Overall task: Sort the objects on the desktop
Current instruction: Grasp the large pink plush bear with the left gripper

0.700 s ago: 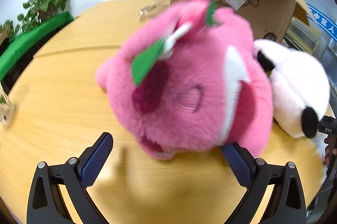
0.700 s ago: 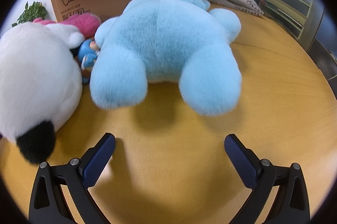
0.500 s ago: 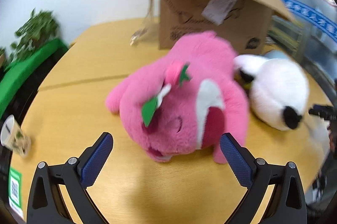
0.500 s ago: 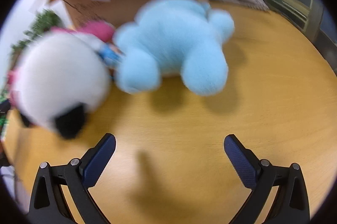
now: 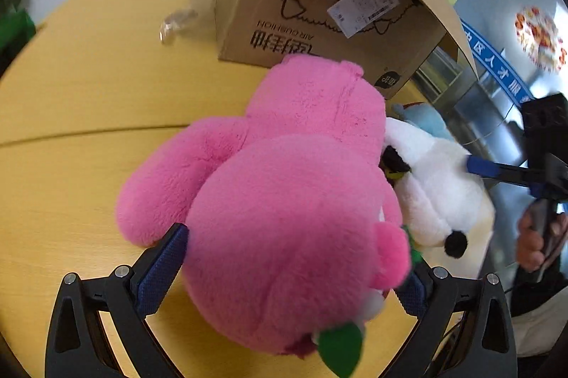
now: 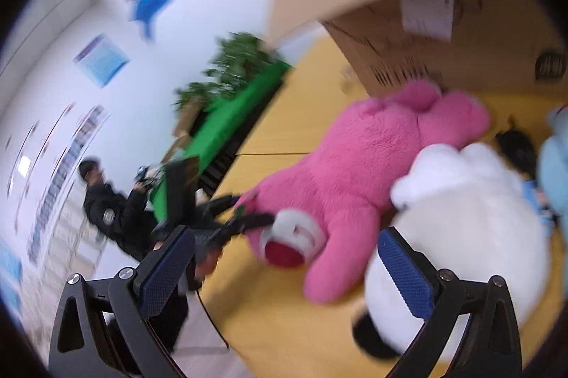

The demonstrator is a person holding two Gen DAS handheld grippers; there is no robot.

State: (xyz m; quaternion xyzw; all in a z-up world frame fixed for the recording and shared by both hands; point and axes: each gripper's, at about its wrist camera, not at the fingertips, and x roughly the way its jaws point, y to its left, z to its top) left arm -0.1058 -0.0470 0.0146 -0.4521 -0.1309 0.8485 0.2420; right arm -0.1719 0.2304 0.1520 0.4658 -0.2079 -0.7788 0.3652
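Hiding most of the white plush (image 5: 440, 186): pink bear (image 5: 291, 236), blurred elsewhere.

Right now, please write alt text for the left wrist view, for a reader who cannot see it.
A large pink plush bear lies on a yellow wooden table, its head between the wide-open fingers of the left claw. A white plush toy lies against it on the right, and a cardboard box stands behind.
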